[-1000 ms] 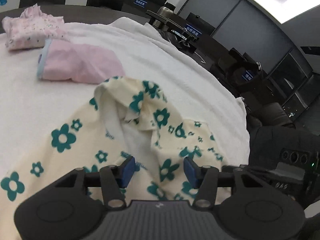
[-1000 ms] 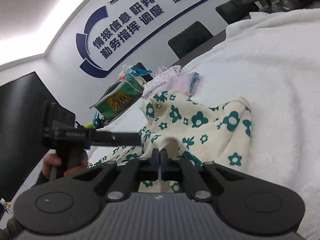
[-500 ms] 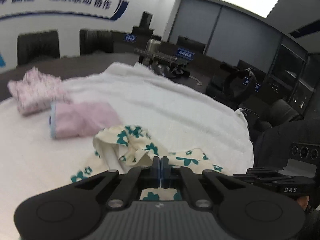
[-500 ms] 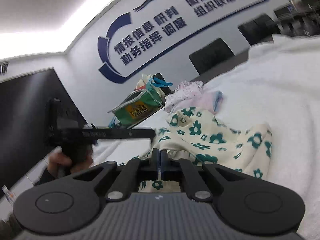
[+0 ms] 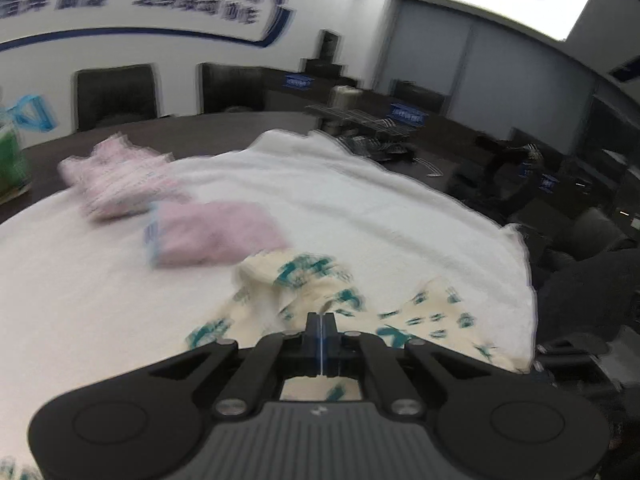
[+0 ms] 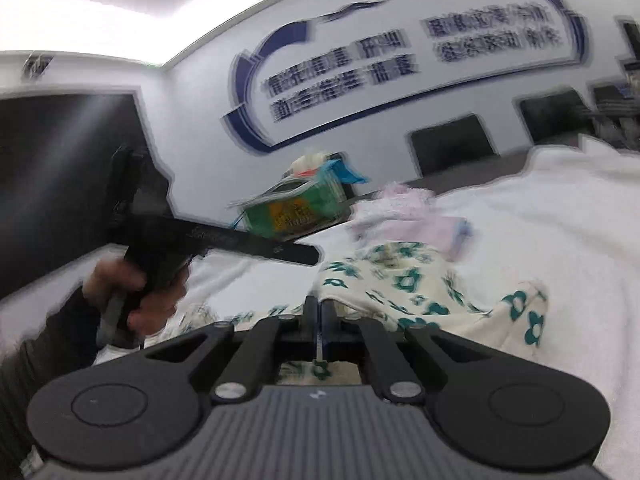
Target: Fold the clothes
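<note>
White wall [image 6: 192, 128] with blue lettering [image 6: 400, 64], black chairs [image 5: 114, 94].

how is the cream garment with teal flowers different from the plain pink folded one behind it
The cream garment with teal flowers is printed, while the plain pink folded garment is one colour with a light blue edge. The cream one lies rumpled and unfolded, and the pink one is a neat flat rectangle. The cream one is pinched in the shut left tool and the shut right tool; the pink one lies untouched. Both rest on the white towel.

Soft floral cloth garment [image 5: 304, 280] on a fluffy white towel [image 5: 360, 208].
</note>
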Demonstrator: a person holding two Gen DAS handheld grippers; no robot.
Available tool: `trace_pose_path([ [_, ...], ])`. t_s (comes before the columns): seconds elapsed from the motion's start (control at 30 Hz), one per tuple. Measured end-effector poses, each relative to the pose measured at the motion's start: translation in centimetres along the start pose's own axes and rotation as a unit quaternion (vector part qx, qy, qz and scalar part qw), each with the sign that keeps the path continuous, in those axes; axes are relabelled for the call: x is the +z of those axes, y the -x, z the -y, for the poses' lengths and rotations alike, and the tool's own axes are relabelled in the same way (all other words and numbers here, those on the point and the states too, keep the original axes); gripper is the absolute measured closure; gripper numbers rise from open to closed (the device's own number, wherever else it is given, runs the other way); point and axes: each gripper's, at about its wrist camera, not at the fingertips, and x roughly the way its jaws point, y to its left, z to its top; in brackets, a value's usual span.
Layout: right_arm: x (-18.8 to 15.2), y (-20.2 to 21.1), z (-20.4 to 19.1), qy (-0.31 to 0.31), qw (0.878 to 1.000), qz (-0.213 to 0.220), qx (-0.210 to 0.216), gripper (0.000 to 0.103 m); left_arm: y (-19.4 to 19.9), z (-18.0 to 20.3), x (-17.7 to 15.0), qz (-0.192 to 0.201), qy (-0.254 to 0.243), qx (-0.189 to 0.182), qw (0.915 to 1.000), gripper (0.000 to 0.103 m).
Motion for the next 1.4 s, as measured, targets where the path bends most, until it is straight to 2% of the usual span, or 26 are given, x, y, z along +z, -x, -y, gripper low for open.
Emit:
trace_pose_path([
  [0.03,-0.5,-0.9,-1.0,0.021,0.999,-0.030,0.000,0.101,0.2,-0.4,-0.9,-0.013,0.016,0.039,0.9990,0.102],
  [0.13,-2.1,-3.3,-3.7,0.082,0.990,-0.115,-0.002,0.097,0.8,-1.6,-3.2,-0.026,0.057,0.107,0.9923,0.097],
  [0.2,-3.2,-3.9,-4.6,0.110,0.983,-0.144,-0.003,0.081,1.7,-2.2,-4.2,-0.023,0.090,0.119,0.9886,0.092],
  [0.27,-2.7,-2.7,-4.5,0.116,0.983,-0.140,0.011,0.069,3.1,-2.5,-4.7,-0.012,0.122,0.120,0.9851,0.085],
  [0.3,-2.2,-2.0,-4.2,0.114,0.984,-0.137,0.019,0.066,3.7,-2.5,-4.7,-0.010,0.131,0.127,0.9831,0.082],
  [0.4,0.0,0.9,-2.4,0.087,0.989,-0.117,0.029,0.066,5.3,-1.9,-4.7,0.011,0.153,0.124,0.9804,0.064],
  [0.43,0.7,1.7,-1.8,0.078,0.991,-0.103,0.026,0.066,5.3,-1.6,-4.7,0.017,0.165,0.111,0.9799,0.058],
  [0.53,1.6,2.6,-1.0,0.069,0.996,-0.065,-0.003,0.066,3.2,-0.3,-4.6,0.010,0.192,0.072,0.9788,0.056],
  [0.6,1.1,1.1,-1.4,0.078,0.995,-0.066,-0.020,0.065,1.1,0.6,-4.6,-0.011,0.199,0.071,0.9774,0.056],
  [0.63,0.8,0.2,-1.7,0.083,0.994,-0.069,-0.026,0.063,0.2,1.0,-4.6,-0.021,0.201,0.073,0.9766,0.056],
  [0.7,-0.4,-1.6,-2.6,0.109,0.990,-0.085,-0.022,0.048,-1.4,1.5,-4.4,-0.032,0.202,0.080,0.9757,0.056],
  [0.73,-1.1,-2.3,-3.0,0.127,0.987,-0.093,-0.022,0.048,-2.0,1.7,-4.3,-0.034,0.201,0.084,0.9755,0.059],
  [0.77,-1.8,-3.1,-3.3,0.146,0.984,-0.103,-0.026,0.052,-2.3,1.5,-4.4,-0.032,0.211,0.083,0.9733,0.067],
  [0.8,-2.4,-3.8,-3.5,0.159,0.980,-0.111,-0.035,0.068,-2.5,1.4,-4.6,-0.030,0.222,0.082,0.9711,0.078],
  [0.83,-2.8,-4.3,-3.4,0.166,0.978,-0.118,-0.045,0.078,-2.8,1.2,-4.7,-0.029,0.233,0.081,0.9687,0.103],
  [0.87,-2.9,-4.5,-3.4,0.168,0.977,-0.122,-0.049,0.090,-3.1,1.1,-4.8,-0.027,0.244,0.080,0.9662,0.103],
  [0.93,-2.3,-3.7,-3.1,0.159,0.979,-0.120,-0.043,0.096,-2.2,1.8,-5.3,-0.003,0.230,0.086,0.9694,0.103],
  [1.0,-1.6,-2.9,-2.9,0.160,0.979,-0.115,-0.044,0.097,-1.7,2.4,-5.7,0.005,0.228,0.093,0.9691,0.103],
  [1.1,-1.6,-2.6,-2.4,0.164,0.977,-0.131,-0.047,0.097,-2.3,2.9,-6.5,0.001,0.216,0.116,0.9695,0.102],
  [1.2,-2.3,-3.5,-2.5,0.183,0.969,-0.154,-0.055,0.093,-2.1,3.6,-7.1,0.007,0.197,0.135,0.9710,0.092],
  [1.23,-2.2,-3.2,-2.7,0.186,0.969,-0.152,-0.052,0.089,-1.6,3.8,-7.2,0.014,0.196,0.143,0.9702,0.085],
  [1.27,-1.7,-2.7,-2.8,0.180,0.972,-0.143,-0.044,0.080,-0.9,4.0,-7.2,0.023,0.192,0.150,0.9696,0.080],
  [1.3,-1.0,-2.0,-2.7,0.168,0.976,-0.132,-0.034,0.078,-0.3,4.1,-7.1,0.033,0.189,0.154,0.9693,0.079],
  [1.4,0.4,-0.5,-2.4,0.144,0.985,-0.099,-0.010,0.078,2.0,4.0,-7.4,0.061,0.195,0.161,0.9654,0.077],
])
